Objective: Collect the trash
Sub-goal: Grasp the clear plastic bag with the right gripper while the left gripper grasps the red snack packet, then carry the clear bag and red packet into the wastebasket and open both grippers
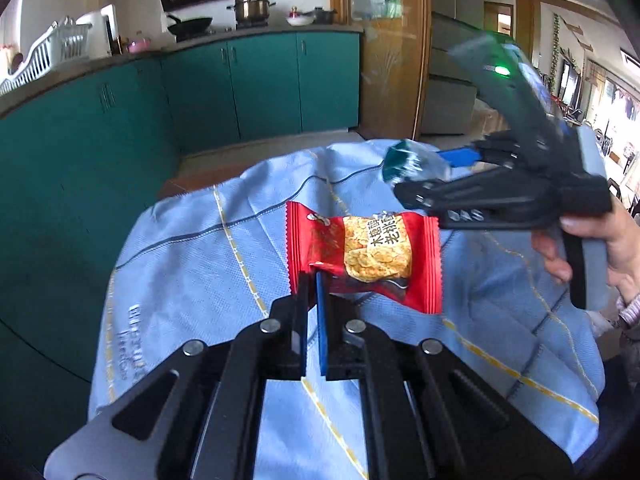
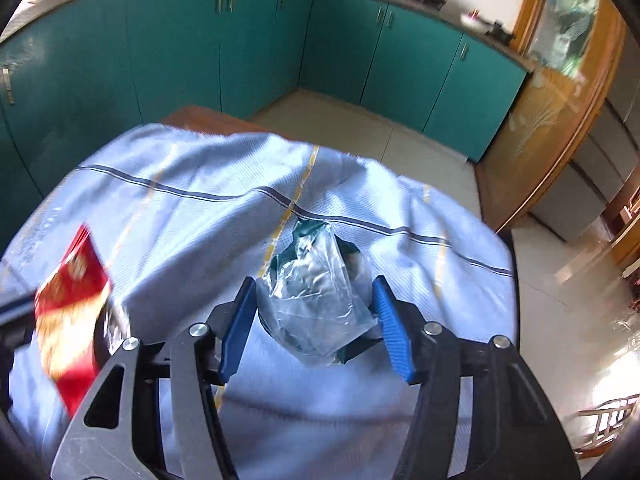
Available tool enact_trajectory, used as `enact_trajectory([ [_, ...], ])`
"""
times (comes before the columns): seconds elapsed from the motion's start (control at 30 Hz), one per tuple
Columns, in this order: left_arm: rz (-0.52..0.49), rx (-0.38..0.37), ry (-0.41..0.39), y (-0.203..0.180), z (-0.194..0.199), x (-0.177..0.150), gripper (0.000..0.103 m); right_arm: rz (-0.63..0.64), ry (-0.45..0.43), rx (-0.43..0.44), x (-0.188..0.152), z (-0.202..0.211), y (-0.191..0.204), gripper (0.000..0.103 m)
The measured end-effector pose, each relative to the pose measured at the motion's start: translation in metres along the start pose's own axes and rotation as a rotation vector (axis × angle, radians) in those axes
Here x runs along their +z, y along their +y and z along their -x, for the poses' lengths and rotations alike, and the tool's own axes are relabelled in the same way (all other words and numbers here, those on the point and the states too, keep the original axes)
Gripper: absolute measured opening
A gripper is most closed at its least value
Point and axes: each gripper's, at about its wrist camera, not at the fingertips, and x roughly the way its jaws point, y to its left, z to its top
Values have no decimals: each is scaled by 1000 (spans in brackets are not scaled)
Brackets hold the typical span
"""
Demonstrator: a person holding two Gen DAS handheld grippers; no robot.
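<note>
My left gripper [image 1: 313, 280] is shut on the lower edge of a red snack wrapper [image 1: 366, 256] and holds it above the blue tablecloth [image 1: 192, 248]. The wrapper also shows, blurred, at the left of the right wrist view [image 2: 70, 304]. My right gripper [image 2: 316, 292] has its blue fingers [image 2: 240, 324] spread wide around a crumpled clear and green plastic wrapper [image 2: 316, 296]. Whether the fingers touch it I cannot tell. In the left wrist view the right gripper [image 1: 424, 176] sits at the upper right with that plastic wrapper [image 1: 412, 162] at its tip.
The table under the cloth [image 2: 168, 184] stands in a kitchen. Teal cabinets [image 1: 260, 80] run along the back and left, with pots on the counter [image 1: 252, 8]. A wooden glass door [image 2: 560, 92] is to the right, with tiled floor [image 2: 352, 128] beyond the table.
</note>
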Motion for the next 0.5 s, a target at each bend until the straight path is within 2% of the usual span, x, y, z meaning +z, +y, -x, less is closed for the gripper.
enact_trajectory([
  [0.17, -12, 10, -35, -11, 31, -7, 5, -12, -40, -23, -27, 53, -1, 58],
  [0.27, 3, -5, -46, -16, 47, -13, 5, -61, -47, 1, -46, 80, -10, 58],
  [0.5, -26, -37, -11, -46, 53, -33, 5, -115, -10, -9, -95, 102, -7, 58],
])
